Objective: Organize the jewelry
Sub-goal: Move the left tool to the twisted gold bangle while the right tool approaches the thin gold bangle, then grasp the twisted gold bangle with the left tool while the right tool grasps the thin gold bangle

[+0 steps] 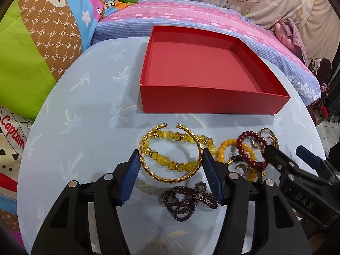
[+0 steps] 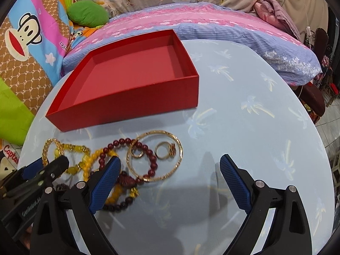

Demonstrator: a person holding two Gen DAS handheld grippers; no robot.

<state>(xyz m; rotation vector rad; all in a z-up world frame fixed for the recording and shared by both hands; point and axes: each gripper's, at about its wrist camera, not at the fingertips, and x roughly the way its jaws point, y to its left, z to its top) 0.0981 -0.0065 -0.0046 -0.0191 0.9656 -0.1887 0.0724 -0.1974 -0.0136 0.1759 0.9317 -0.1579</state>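
An open gold cuff bangle (image 1: 170,153) is bracketed by the parted left tongs (image 1: 170,161), while the right tongs (image 2: 170,170) are held apart beside it near the tabletop's front edge.

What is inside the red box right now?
Nothing: the red box shows only its bare pink floor in both views. The strip of floor just behind its near wall is hidden. All jewelry lies on the table.

The left gripper (image 1: 171,159) is built from matte black plastic arms at the lower frame; ribbed blue pads (image 1: 129,180) are fitted inside each finger; round silver screws are set at the joints. The right gripper (image 2: 170,165) is made alike; white lettering is printed on both bodies.
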